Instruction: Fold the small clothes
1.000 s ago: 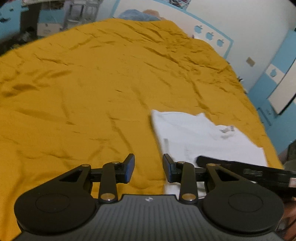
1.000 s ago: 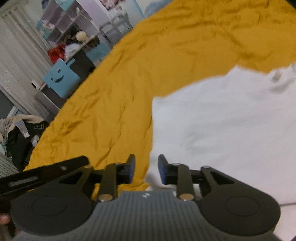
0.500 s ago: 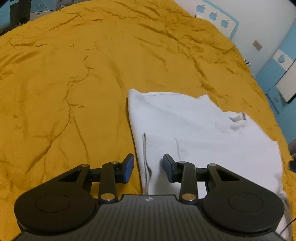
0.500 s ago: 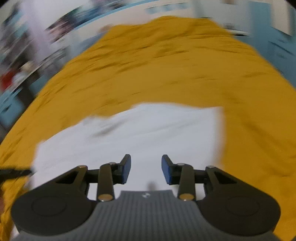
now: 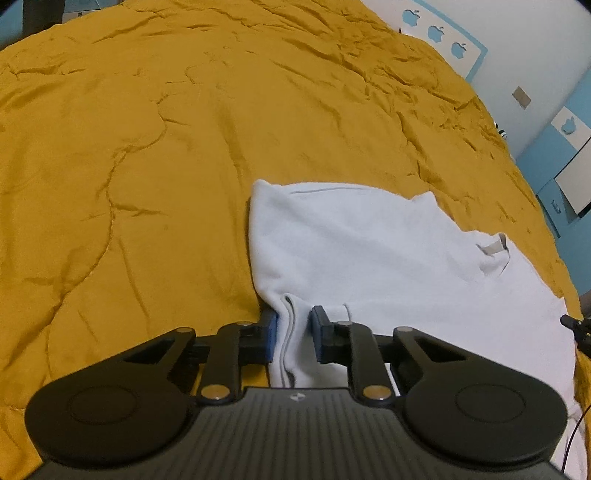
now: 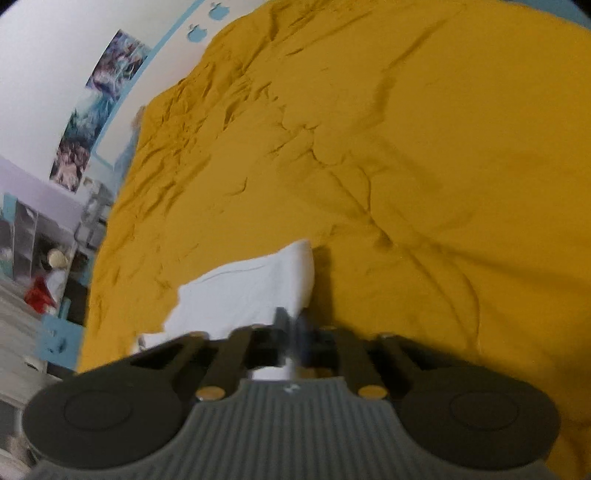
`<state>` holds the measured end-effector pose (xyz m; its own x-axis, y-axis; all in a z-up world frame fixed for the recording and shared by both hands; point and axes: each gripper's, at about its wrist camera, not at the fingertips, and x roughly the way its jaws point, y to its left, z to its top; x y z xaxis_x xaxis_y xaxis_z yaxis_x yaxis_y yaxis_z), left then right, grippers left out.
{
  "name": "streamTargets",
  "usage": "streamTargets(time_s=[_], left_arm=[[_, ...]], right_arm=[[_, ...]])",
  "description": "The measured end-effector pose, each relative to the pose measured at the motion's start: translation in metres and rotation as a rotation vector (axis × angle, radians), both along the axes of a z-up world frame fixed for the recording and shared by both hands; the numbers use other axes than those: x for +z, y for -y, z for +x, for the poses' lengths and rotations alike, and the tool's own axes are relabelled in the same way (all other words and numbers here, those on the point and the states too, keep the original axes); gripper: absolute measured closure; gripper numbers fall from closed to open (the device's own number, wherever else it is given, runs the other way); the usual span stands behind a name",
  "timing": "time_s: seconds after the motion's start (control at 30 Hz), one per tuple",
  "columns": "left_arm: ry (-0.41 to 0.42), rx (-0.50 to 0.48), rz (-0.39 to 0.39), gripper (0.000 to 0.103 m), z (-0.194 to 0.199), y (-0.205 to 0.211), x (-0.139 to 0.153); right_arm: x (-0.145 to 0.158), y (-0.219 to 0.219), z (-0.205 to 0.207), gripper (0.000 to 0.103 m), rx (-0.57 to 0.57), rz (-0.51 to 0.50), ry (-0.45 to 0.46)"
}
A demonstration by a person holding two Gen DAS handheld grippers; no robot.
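Observation:
A small white T-shirt lies on the mustard-yellow bedspread. Its neckline with a label points to the right. My left gripper straddles the shirt's near left edge, with a fold of white cloth between the jaws, which still stand a little apart. In the right wrist view the shirt runs from the jaws to the left. My right gripper is shut on the shirt's edge; the frame is blurred there.
The bedspread fills most of both views. A white wall with blue apple stickers and blue cupboards lie beyond the bed's far right side. Shelves and clutter stand past the bed's left edge in the right wrist view.
My left gripper came down onto the shirt's near edge and its jaws narrowed around a fold. My right gripper swung round to the shirt's other edge and closed on it.

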<state>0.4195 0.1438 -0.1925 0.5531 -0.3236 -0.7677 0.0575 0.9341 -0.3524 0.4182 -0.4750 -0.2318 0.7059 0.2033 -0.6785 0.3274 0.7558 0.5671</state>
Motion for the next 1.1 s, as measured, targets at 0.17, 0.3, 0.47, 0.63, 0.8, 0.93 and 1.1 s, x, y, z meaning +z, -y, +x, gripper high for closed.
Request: streamTargets(time_s=[0.17, 0.3, 0.47, 0.63, 0.8, 0.93, 1.1], left_arm=[[-0.004, 0.005, 0.009, 0.079, 0.001, 0.002, -0.002], [0.028, -0.008, 0.041, 0.075, -0.009, 0.002, 0.017], [0.033, -0.073, 0.034, 0.072, -0.032, -0.005, 0.031], [-0.048, -0.076, 0.068, 0.072, -0.034, -0.004, 0.011], [-0.047, -0.098, 0.185, 0.077, -0.034, 0.012, 0.017], [0.004, -0.139, 0.215, 0.077, -0.057, 0.006, 0.039], [0.003, -0.171, 0.201, 0.077, -0.080, -0.002, 0.040]], right_arm=[[-0.007, 0.004, -0.001, 0.103, -0.005, -0.054, -0.039], [0.016, 0.002, -0.023, 0.074, 0.023, -0.065, -0.039], [0.025, -0.021, -0.064, 0.069, 0.144, -0.025, -0.067], [-0.004, -0.032, -0.079, 0.099, 0.126, -0.018, -0.115], [-0.005, -0.032, -0.085, 0.100, 0.094, -0.041, -0.111], [0.027, -0.038, -0.104, 0.089, 0.142, -0.155, -0.124], [0.049, -0.054, -0.130, 0.088, 0.254, -0.243, -0.135]])
